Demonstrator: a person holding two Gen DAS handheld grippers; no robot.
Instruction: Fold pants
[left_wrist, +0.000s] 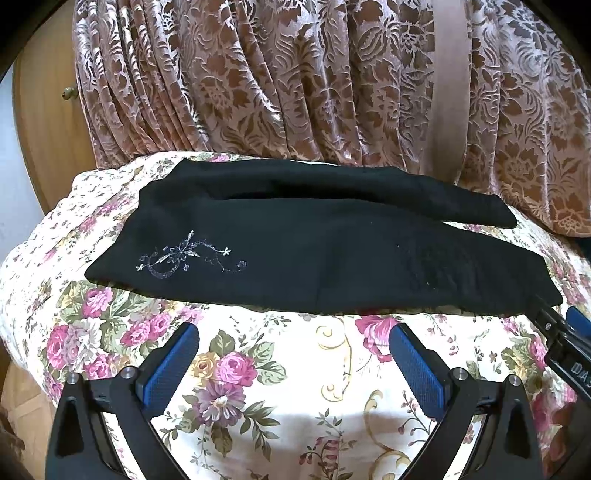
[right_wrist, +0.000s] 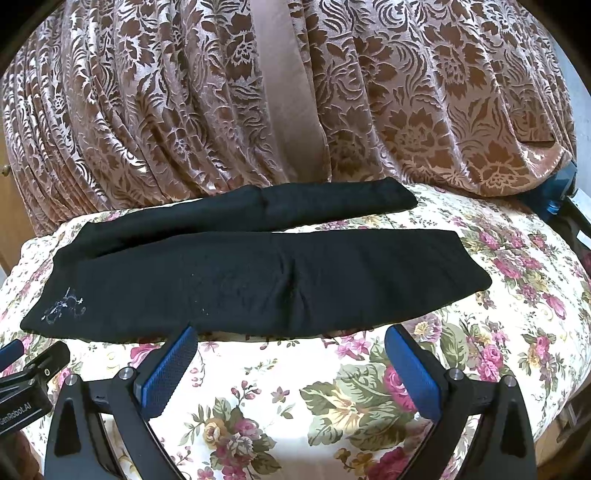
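Pants (right_wrist: 258, 273) lie flat across the bed (right_wrist: 332, 369); both grippers (left_wrist: 293, 354) (right_wrist: 290, 354) hover at the near edge, jaws spread, empty; next, pinch the near leg

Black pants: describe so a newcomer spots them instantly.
Start at the rose-print floral bedspread in front of the brown damask curtain. Across it lie the black fabric pants, legs spread apart. They alone are plain black, with small silver floral embroidery at one end.
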